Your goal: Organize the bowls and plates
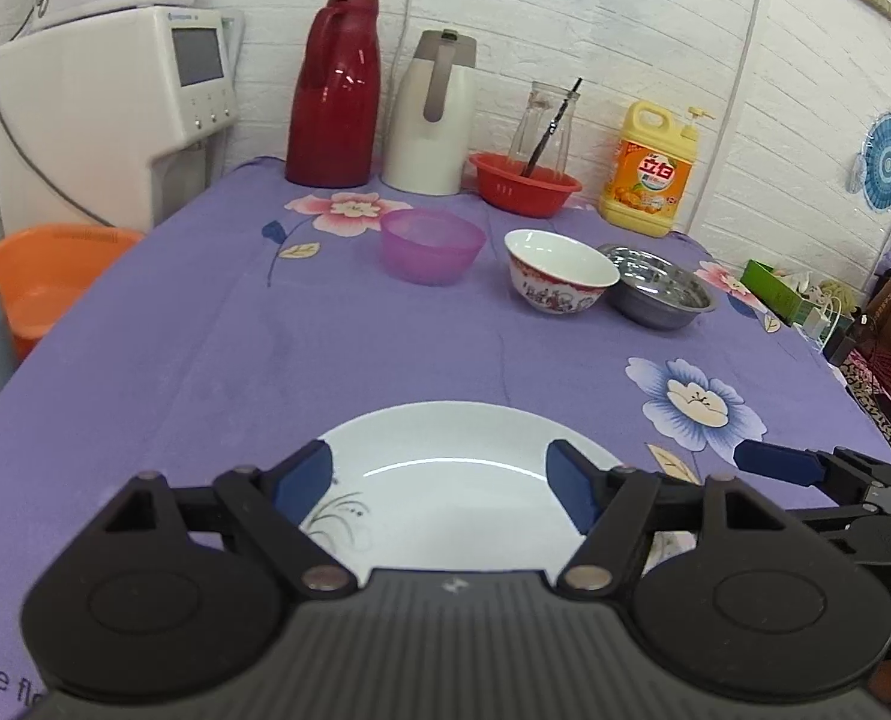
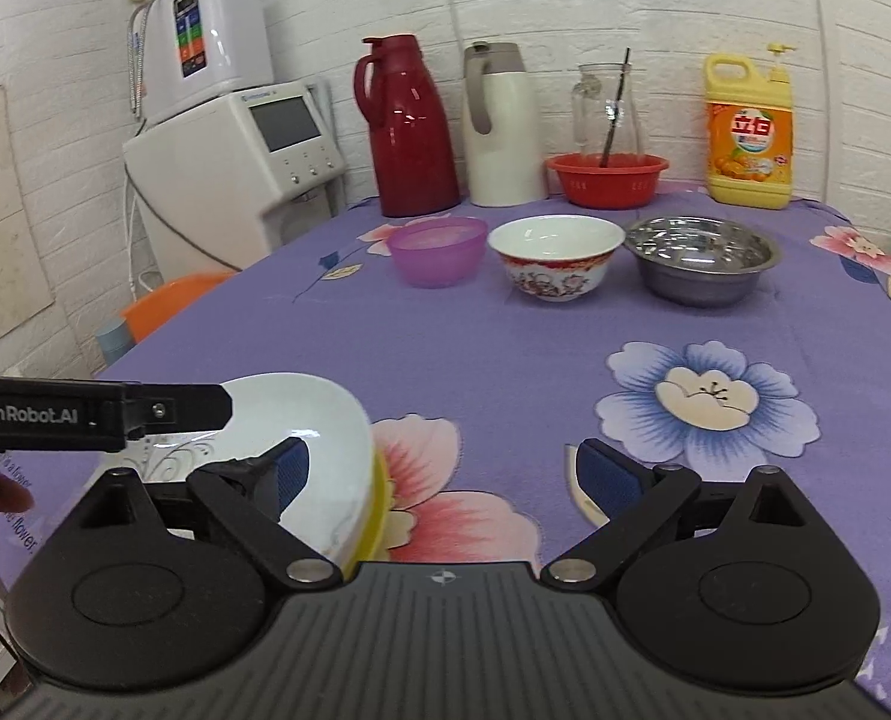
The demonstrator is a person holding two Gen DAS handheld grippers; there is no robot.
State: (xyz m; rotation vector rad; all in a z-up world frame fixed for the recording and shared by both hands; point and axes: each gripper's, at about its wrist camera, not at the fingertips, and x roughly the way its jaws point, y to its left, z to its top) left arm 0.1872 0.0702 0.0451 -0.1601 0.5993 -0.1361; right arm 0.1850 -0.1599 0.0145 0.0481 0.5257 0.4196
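Note:
A white plate (image 1: 445,480) with a grey plant motif lies at the near edge of the purple floral table; in the right wrist view (image 2: 319,456) it rests on a yellow plate (image 2: 379,510). My left gripper (image 1: 439,480) is open, its pads spread over the plate. My right gripper (image 2: 445,477) is open and empty just right of the plates; one finger of it (image 1: 781,463) shows in the left wrist view. Three bowls stand in a row farther back: purple plastic (image 1: 432,245), white with a red pattern (image 1: 556,270), and steel (image 1: 661,291).
At the back stand a red thermos (image 1: 332,93), a white thermos (image 1: 430,117), a red basket (image 1: 524,181) holding a glass jar, and a yellow detergent bottle (image 1: 649,171). A white appliance (image 1: 115,114) and an orange basin (image 1: 43,276) are left of the table.

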